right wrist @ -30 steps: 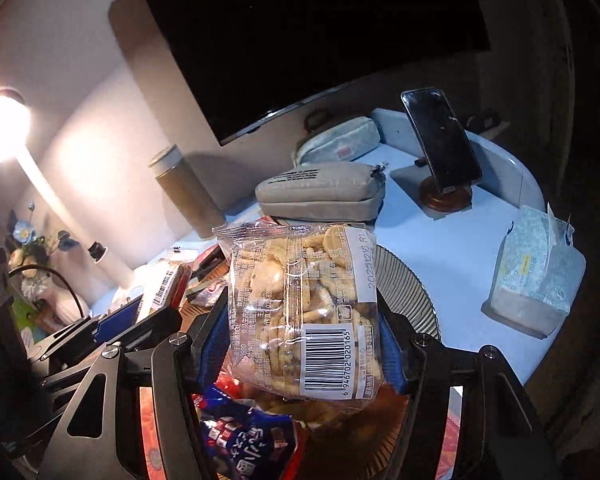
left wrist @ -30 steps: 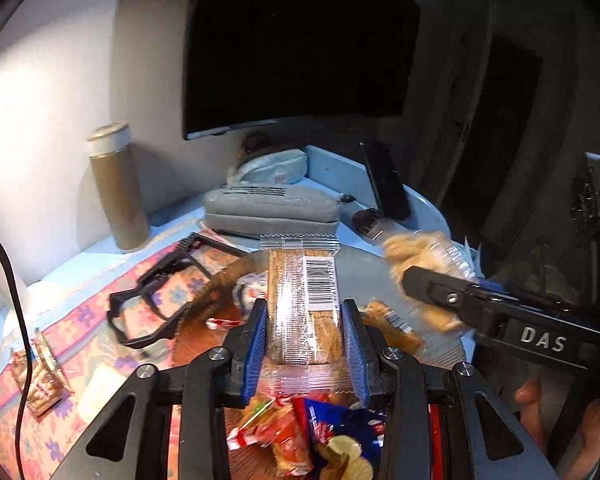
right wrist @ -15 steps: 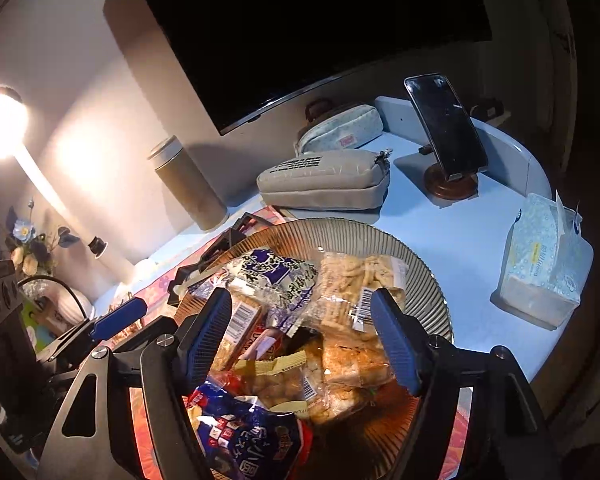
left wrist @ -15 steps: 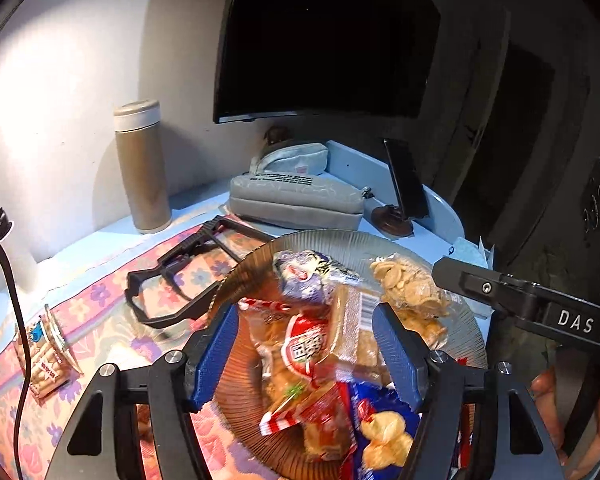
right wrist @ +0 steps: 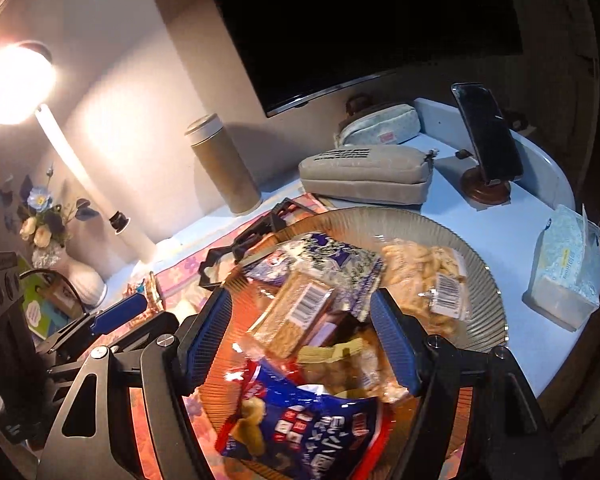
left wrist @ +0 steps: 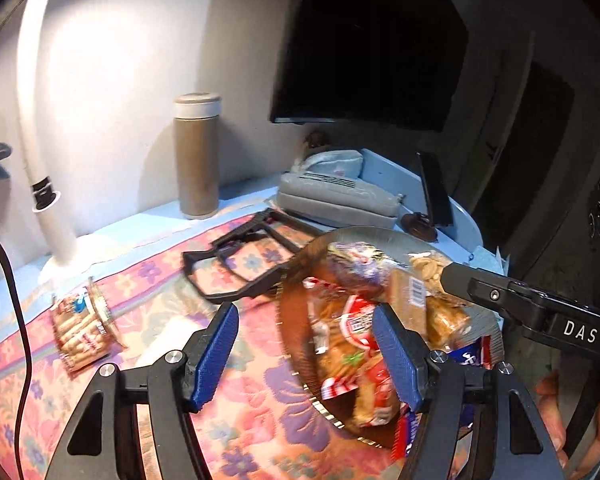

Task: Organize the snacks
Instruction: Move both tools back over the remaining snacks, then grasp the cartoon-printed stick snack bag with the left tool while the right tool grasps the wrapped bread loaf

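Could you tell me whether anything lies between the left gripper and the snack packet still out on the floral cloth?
Nothing visible does. The left gripper is open and empty, and the stray snack packet lies to its left on the floral cloth, with only bare cloth between. The black frame lies farther back, off that path.

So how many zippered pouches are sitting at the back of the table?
2: a grey pouch lying behind the snack plate, and a pale blue pouch just behind it, under the dark screen.
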The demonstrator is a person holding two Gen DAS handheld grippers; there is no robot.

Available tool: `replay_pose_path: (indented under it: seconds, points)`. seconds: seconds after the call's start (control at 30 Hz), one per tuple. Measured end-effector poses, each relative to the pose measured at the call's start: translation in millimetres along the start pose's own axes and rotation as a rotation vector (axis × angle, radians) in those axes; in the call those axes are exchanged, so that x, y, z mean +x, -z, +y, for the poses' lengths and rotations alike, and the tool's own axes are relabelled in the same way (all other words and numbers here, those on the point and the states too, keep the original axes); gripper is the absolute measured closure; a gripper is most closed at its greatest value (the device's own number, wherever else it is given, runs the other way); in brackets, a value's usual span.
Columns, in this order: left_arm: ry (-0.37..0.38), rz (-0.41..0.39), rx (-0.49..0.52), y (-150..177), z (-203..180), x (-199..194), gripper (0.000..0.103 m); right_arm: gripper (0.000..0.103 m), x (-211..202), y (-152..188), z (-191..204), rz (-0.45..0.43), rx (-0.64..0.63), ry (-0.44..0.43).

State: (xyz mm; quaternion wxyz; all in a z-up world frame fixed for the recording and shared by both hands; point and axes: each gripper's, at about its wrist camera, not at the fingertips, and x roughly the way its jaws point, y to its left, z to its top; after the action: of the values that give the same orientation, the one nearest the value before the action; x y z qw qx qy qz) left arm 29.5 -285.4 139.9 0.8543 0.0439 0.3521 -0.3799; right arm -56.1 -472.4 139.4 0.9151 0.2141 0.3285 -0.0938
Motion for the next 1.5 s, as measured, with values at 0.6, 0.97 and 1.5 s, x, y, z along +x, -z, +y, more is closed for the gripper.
replay_pose_path:
  seconds: [0.6, 0.97, 1.5]
  points:
    - [-0.106, -0.088, -0.175, 8.9, 109.1, -52.5, 0.036, 0.032, 18.0, 9.3, 90.5, 0.037, -0.140, -0.073]
    - [-0.145, -0.088, -0.308, 22.3, 193.9, -45.4, 0.036, 0.031, 61.1, 36.2, 166.1, 0.157, -0.224, -0.120]
    - [-0.092, 0.052, -0.377, 42.1, 249.2, 30.3, 0.023, 0.028, 146.6, 79.2, 165.3, 0.295, 0.079, 0.070]
